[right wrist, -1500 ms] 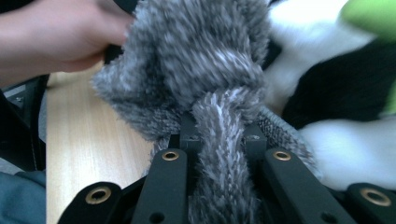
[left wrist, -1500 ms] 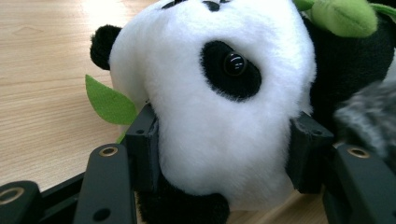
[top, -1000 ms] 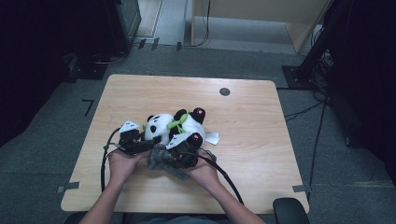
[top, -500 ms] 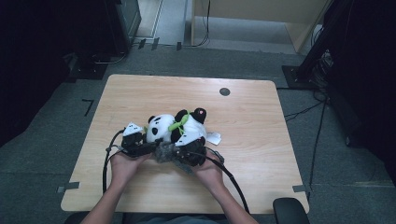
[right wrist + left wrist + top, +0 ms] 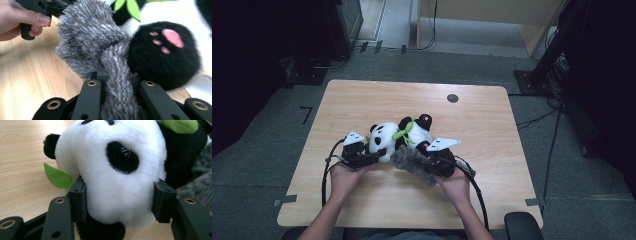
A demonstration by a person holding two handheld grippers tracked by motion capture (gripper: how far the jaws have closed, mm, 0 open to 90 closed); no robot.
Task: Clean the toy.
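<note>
Since a second ago my right gripper (image 5: 424, 157) has carried the grey fuzzy cloth (image 5: 412, 164) rightward, jaws clenched on it. My left gripper (image 5: 120, 202) grasps the panda's head (image 5: 112, 170) on the table (image 5: 512, 150). The right gripper view reveals a pink-padded paw (image 5: 165, 53).
</note>
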